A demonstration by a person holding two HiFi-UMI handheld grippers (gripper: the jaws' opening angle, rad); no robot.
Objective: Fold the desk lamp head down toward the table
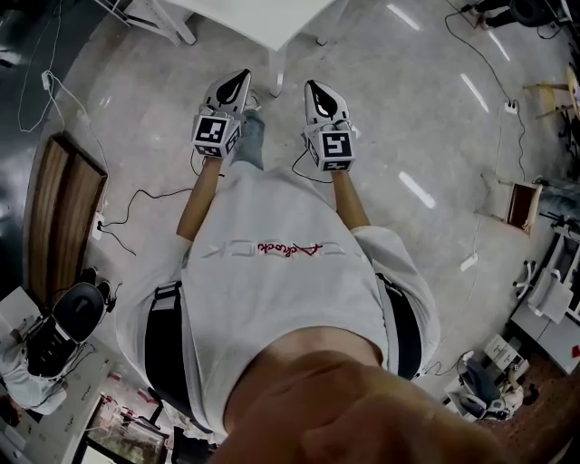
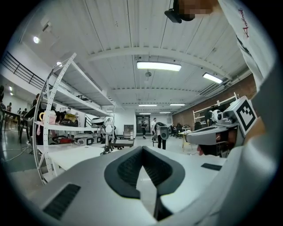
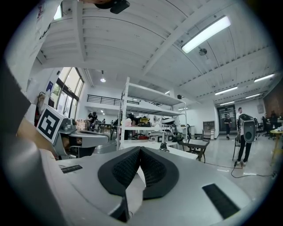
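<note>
I hold both grippers level in front of my body, side by side over the floor. The left gripper (image 1: pixel 242 76) (image 2: pixel 142 148) is shut with nothing between its pads. The right gripper (image 1: pixel 311 85) (image 3: pixel 140 148) is shut and empty too. A white table (image 1: pixel 245 18) (image 2: pixel 66 154) stands just ahead of the tips. On it, in the left gripper view, is a small stand with a dark flat head, likely the desk lamp (image 2: pixel 119 142). The same small thing (image 3: pixel 164 145) shows in the right gripper view. It is too small to tell its pose.
A white shelving rack (image 2: pixel 62 114) (image 3: pixel 132 110) with boxes stands behind the table. Cables (image 1: pixel 136 204) trail over the floor, and a wooden board (image 1: pixel 59 217) lies at the left. People (image 3: pixel 243 132) stand far off in the hall. A dark table (image 3: pixel 199 143) is beyond.
</note>
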